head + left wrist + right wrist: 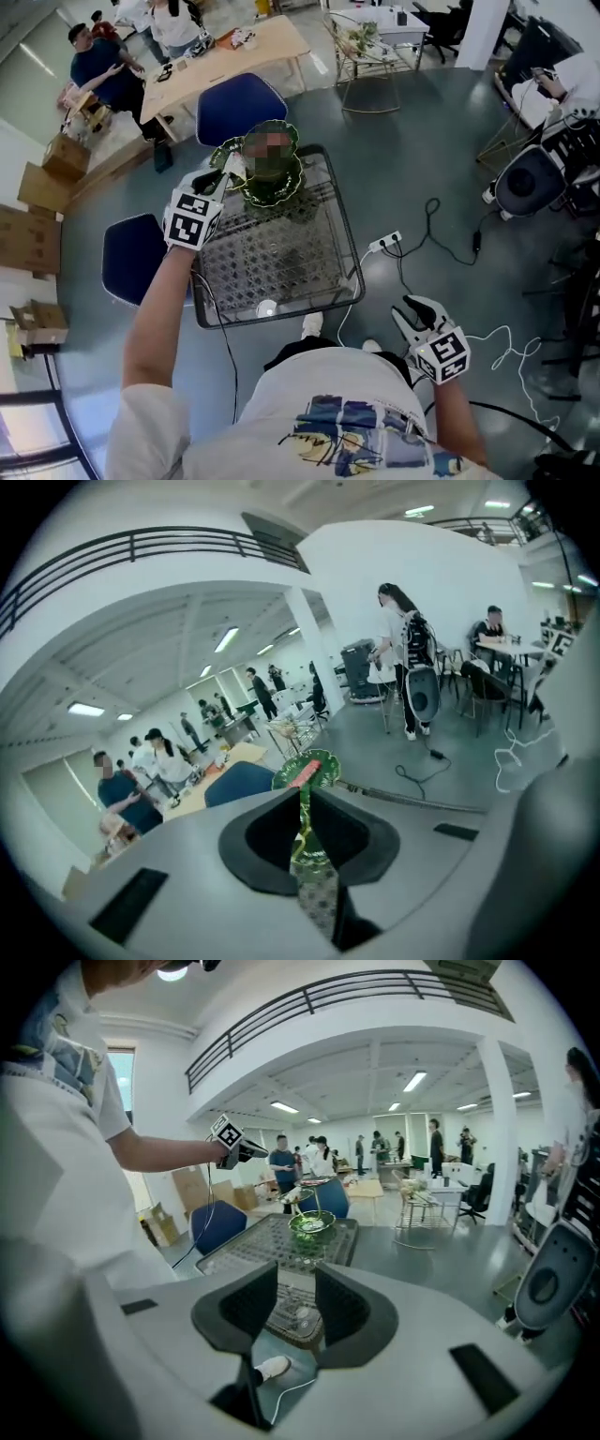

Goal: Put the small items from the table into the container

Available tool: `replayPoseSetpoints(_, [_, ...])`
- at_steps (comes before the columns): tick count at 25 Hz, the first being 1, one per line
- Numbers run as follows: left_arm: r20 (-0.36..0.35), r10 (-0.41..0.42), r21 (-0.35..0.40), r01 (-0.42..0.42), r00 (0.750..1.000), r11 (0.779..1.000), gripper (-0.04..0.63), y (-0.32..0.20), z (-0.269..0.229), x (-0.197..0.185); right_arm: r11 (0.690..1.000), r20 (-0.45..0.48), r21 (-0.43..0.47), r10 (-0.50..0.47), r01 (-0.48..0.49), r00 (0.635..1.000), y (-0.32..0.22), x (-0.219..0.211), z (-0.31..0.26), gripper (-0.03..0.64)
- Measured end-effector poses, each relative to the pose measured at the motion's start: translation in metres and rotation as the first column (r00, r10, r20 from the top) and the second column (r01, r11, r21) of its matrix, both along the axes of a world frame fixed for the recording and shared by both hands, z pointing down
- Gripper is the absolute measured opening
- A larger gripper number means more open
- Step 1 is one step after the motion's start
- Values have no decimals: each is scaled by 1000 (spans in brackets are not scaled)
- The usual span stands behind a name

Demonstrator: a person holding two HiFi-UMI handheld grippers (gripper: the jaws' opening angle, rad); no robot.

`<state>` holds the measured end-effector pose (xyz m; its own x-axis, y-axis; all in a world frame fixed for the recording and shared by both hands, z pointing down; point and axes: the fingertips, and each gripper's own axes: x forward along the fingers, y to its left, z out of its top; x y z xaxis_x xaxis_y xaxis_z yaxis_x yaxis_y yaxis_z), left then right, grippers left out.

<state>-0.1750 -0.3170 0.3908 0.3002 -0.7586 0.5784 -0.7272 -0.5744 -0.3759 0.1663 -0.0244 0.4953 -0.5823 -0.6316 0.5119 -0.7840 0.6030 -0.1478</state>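
Green sachet [306, 850] is hanging pinched between the left gripper's [228, 172] closed fingers near the green container [274, 195] on the mesh worktop [281, 272]; released early, it is risking falling outside. Right gripper's [413, 315] fingers are gaping, empty.

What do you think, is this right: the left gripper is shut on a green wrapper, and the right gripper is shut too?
Not quite: the right gripper is open, as the right gripper view shows. The left gripper is shut on the green wrapper.
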Motion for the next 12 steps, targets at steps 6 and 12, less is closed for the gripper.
replayPoseSetpoints(6, [-297,-137,-49,129,945,990,9,193,6,54,951,7,5,-310,310,951,15,6,-8,50])
replayPoseSetpoints(12, [-461,-228,-139,184,857,973,9,342,29,143,818,0,-4,-575,575,818,52,-12,7,38])
